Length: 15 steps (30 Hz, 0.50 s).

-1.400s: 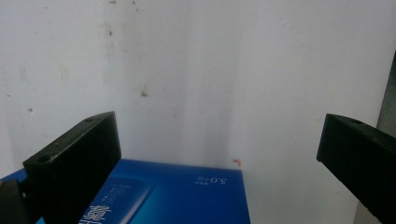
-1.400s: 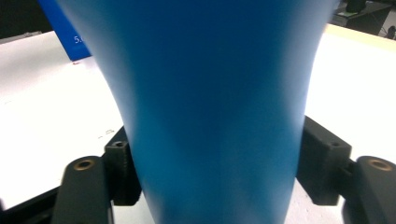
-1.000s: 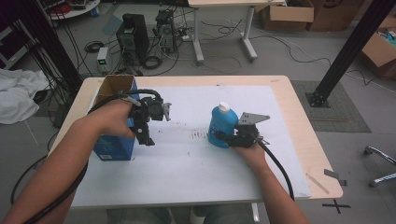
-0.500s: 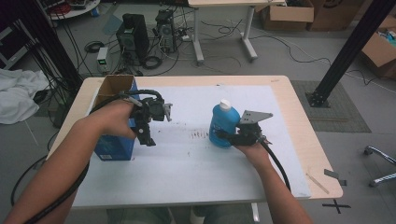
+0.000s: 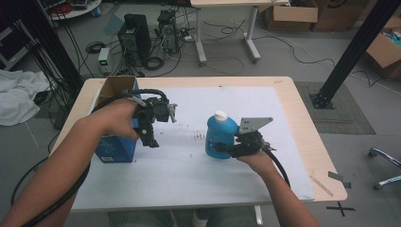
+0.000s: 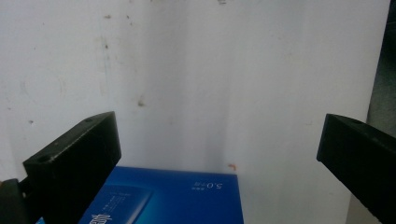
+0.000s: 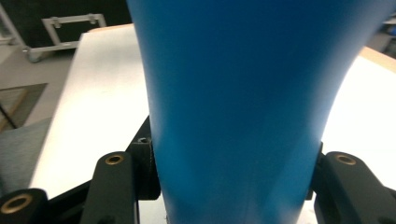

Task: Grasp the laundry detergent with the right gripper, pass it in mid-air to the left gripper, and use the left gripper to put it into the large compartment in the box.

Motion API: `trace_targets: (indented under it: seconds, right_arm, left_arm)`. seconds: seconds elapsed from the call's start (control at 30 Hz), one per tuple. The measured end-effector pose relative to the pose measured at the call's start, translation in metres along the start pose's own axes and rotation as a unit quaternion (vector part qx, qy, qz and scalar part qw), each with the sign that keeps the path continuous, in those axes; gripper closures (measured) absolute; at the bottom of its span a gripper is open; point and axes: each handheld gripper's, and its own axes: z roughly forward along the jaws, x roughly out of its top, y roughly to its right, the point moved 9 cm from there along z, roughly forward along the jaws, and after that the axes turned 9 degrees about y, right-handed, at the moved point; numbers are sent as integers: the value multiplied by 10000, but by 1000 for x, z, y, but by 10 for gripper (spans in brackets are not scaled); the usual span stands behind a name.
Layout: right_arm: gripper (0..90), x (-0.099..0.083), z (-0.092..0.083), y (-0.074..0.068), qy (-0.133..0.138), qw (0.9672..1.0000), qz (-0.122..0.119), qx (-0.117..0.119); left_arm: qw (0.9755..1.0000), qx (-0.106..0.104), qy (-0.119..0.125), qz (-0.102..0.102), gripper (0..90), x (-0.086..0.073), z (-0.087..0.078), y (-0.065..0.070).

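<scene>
A blue bottle [image 5: 219,137] with a white cap stands upright on the white mat, right of centre. My right gripper [image 5: 223,149] is shut on its lower body from the right; in the right gripper view the bottle [image 7: 233,93] sits between both black jaws of that gripper [image 7: 233,182]. My left gripper [image 5: 150,136] hangs just above the table at the left, beside a blue carton [image 5: 115,147]. In the left gripper view this gripper [image 6: 219,154] is wide open with nothing between its jaws, and the carton's blue face [image 6: 177,196] lies below them.
The carton's brown top flaps [image 5: 116,86] stand open near the table's left edge. White mat [image 5: 189,179] covers most of the wooden table [image 5: 302,118]. Computers, cables, a black post and cardboard boxes stand on the floor beyond.
The right gripper and the bottle have shifted slightly left and toward the near edge. The left hand has hardly moved.
</scene>
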Motion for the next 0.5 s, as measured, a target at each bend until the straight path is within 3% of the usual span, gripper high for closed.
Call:
trace_targets:
  seconds: [0.27,0.5]
  right_arm:
    - [437,-5,24,-19,8,9988,-11,490]
    - [437,-6,39,-29,-20,9972,-60,750]
  left_arm:
    - [9999,-24,-1,158,1,9,-7,10]
    - [9996,-64,-38,258,1,17,-11,17]
